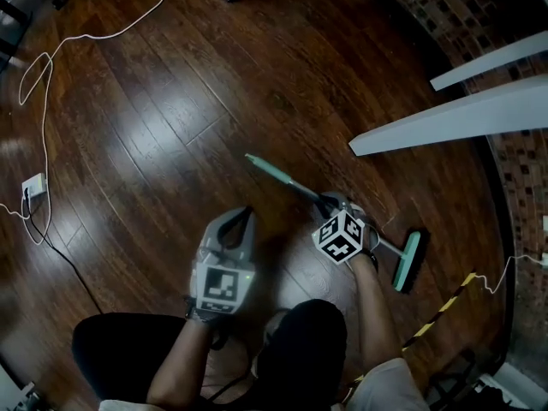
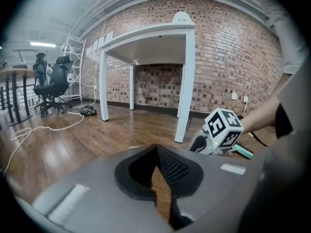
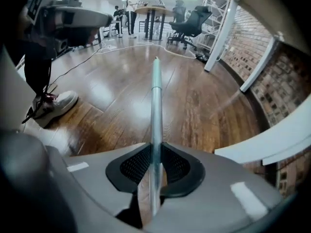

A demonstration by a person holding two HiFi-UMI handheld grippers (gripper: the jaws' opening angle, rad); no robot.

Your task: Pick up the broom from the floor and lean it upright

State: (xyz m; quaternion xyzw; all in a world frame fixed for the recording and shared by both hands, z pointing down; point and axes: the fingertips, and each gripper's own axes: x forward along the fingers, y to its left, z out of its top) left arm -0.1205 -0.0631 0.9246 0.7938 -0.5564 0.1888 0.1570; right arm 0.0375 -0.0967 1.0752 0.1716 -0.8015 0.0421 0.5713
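The wooden floor (image 1: 171, 101) ahead and to the left lies broad and open, with easy passage for a hand. At the right a white counter (image 1: 454, 120) reaches in over the floor. Its legs (image 2: 187, 81) stand close before the brick wall (image 1: 428, 15), and the space under its top is open. A white cable (image 1: 51, 58) loops over the floor at far left, near a small white box (image 1: 34, 185), and a black cable (image 1: 64, 264) trails on from there. A striped cord (image 1: 438, 309) lies near the wall at lower right. The broom (image 1: 274, 172) slants across the middle. Office chairs (image 2: 53, 84) stand well apart.
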